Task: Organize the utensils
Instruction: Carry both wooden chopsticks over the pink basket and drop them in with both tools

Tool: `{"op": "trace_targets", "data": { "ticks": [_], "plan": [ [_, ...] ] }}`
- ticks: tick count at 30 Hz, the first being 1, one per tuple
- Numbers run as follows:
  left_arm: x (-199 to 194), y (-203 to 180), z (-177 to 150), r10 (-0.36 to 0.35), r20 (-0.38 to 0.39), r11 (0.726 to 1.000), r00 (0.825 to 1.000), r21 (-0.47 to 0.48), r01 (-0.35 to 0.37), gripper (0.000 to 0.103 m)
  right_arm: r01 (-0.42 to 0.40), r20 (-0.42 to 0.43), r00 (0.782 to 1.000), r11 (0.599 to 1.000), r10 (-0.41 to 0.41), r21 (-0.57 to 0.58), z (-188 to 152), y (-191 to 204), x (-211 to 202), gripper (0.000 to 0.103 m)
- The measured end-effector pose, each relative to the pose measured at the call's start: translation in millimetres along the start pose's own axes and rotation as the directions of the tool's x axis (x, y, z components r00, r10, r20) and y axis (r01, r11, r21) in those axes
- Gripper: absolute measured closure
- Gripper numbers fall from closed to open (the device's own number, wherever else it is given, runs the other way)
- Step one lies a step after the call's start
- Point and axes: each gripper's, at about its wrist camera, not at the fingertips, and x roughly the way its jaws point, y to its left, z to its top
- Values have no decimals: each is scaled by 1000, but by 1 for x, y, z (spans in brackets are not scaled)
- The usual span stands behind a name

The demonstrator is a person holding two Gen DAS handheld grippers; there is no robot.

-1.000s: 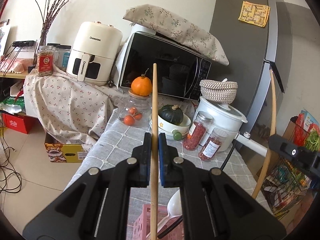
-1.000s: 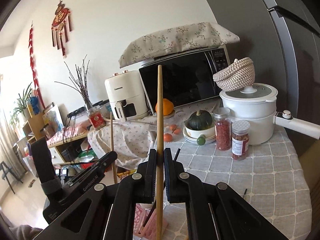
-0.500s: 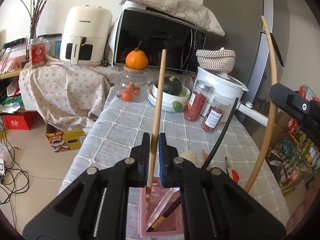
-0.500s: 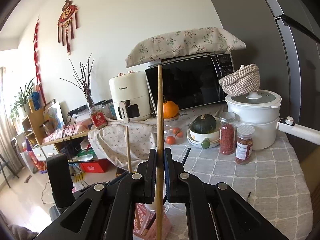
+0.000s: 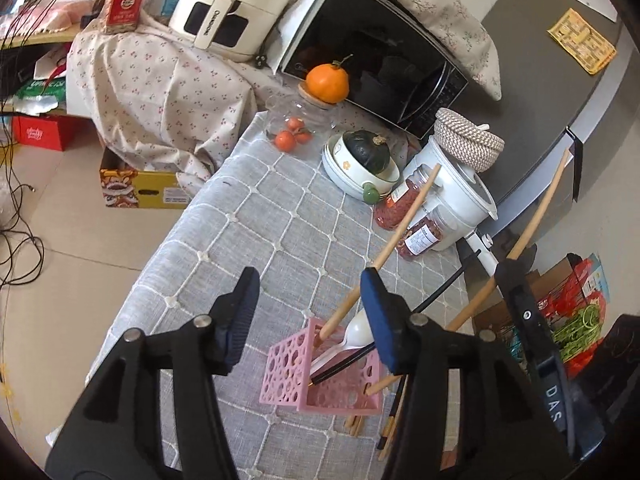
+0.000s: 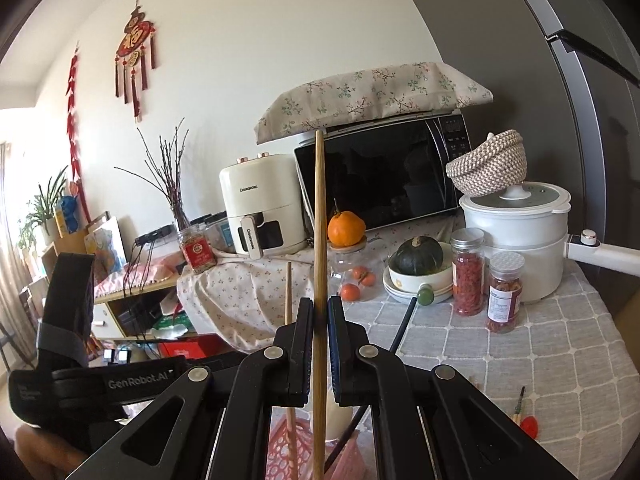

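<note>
A pink perforated basket [image 5: 292, 364] stands on the grey table; it also shows in the right wrist view [image 6: 288, 452]. A wooden chopstick [image 5: 400, 236] leans in it, with a white spoon [image 5: 354, 334] and a black utensil [image 5: 436, 292]. My left gripper [image 5: 310, 316] is open and empty, just above the basket. My right gripper [image 6: 320, 328] is shut on a second wooden chopstick [image 6: 319, 220], held upright above the basket; this chopstick [image 5: 536, 216] and the right gripper body show at the right of the left wrist view. The first chopstick [image 6: 289, 292] shows left of it.
Loose chopsticks [image 5: 390, 420] lie by the basket's near side. A red-tipped utensil [image 6: 524, 420] lies on the cloth. Two spice jars [image 5: 420, 232], a white pot [image 5: 456, 188], a bowl with a squash [image 5: 360, 160], a microwave [image 5: 372, 68] stand at the back.
My left gripper has opened and let go of its chopstick, which now leans in the pink basket. The left gripper has tilted down over the basket. The right gripper still holds its chopstick upright.
</note>
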Motion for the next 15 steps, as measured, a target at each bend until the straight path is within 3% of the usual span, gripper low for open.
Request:
{"op": "trace_targets", "data": {
  "ticks": [15],
  "plan": [
    [-2,-5,-3,8,-54,1000,998,22,-7,49,15,-54,998,997,-20,-80,-26,8,19,96]
  ]
}}
